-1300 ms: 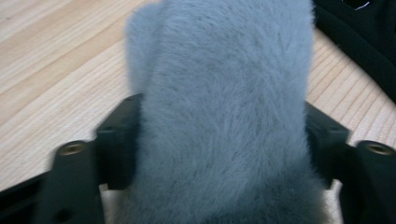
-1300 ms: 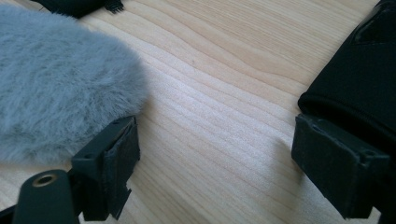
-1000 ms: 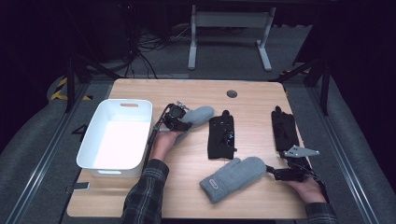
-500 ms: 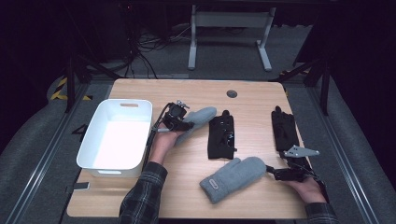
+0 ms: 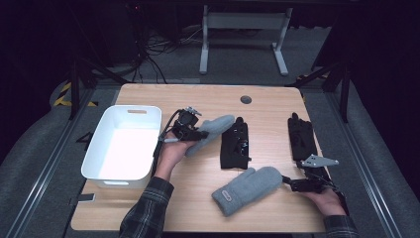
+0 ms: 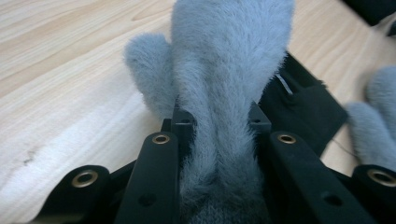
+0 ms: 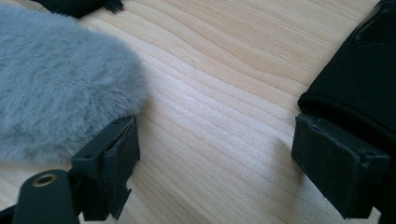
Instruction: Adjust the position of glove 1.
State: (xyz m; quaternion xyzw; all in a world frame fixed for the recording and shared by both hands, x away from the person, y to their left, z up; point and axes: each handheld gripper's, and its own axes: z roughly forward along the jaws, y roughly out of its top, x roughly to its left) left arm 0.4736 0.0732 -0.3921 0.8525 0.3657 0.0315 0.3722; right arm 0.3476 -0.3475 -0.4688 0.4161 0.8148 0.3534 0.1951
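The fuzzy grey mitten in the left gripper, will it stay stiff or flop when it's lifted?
Probably floppy: the fuzzy grey mitten bunches where the left gripper pinches it. It looks light, being thin fleece. The deep pile should grip the pads rather than slip.

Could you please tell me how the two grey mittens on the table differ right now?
The far grey mitten is pinched in the shut left hand-held gripper, beside the white bin; the near grey mitten lies free on the table, next to the open right hand-held gripper. The near mitten shows a small label near its cuff; the far one shows none. Both are fuzzy, grey and alike in shape.
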